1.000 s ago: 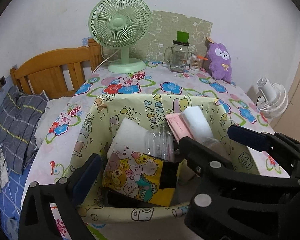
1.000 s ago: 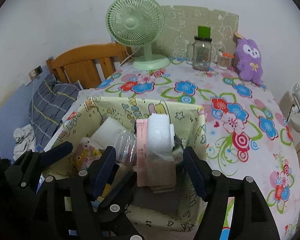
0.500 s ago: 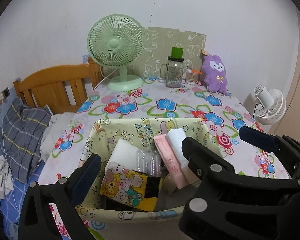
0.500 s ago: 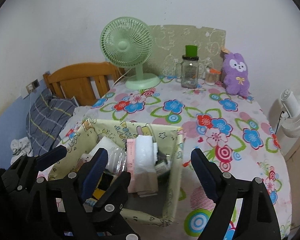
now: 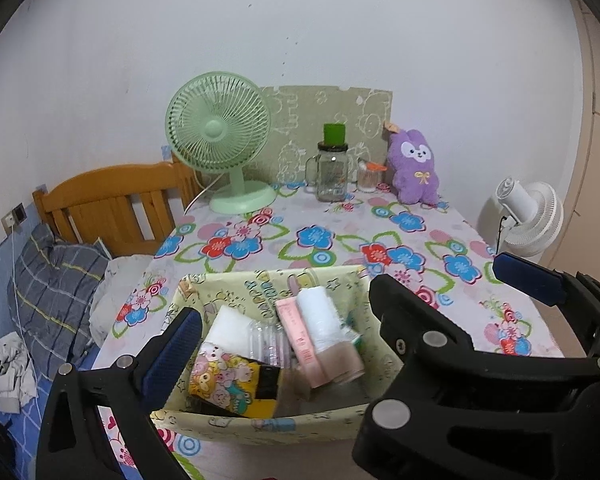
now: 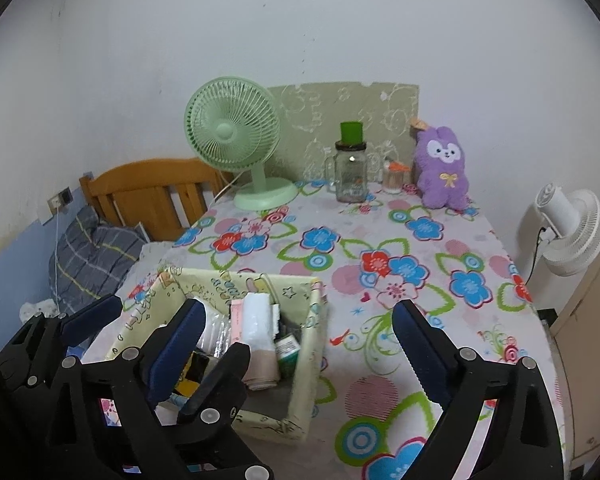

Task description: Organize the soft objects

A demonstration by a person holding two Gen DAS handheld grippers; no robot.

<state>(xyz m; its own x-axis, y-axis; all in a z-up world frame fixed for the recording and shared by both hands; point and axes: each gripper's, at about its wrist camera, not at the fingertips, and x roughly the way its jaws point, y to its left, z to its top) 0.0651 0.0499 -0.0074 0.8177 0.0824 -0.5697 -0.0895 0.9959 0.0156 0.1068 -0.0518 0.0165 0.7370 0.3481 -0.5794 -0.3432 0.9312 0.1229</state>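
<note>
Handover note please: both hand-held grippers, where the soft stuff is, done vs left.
Left hand-held gripper: open, empty, above the box.
Right hand-held gripper: jaws opening, nothing between them, at the box's right wall.
In the box: white roll, pink pack, cartoon pouch, other items.
Purple plush sits at the table's far edge, outside the box.
Left: likely the plush, if it belongs in the box.

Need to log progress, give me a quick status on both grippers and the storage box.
Left gripper open, empty. Right gripper jaws opening, nothing between them. Fabric box packed with rolls and packets. Purple plush at the table's far edge, path clear.
</note>
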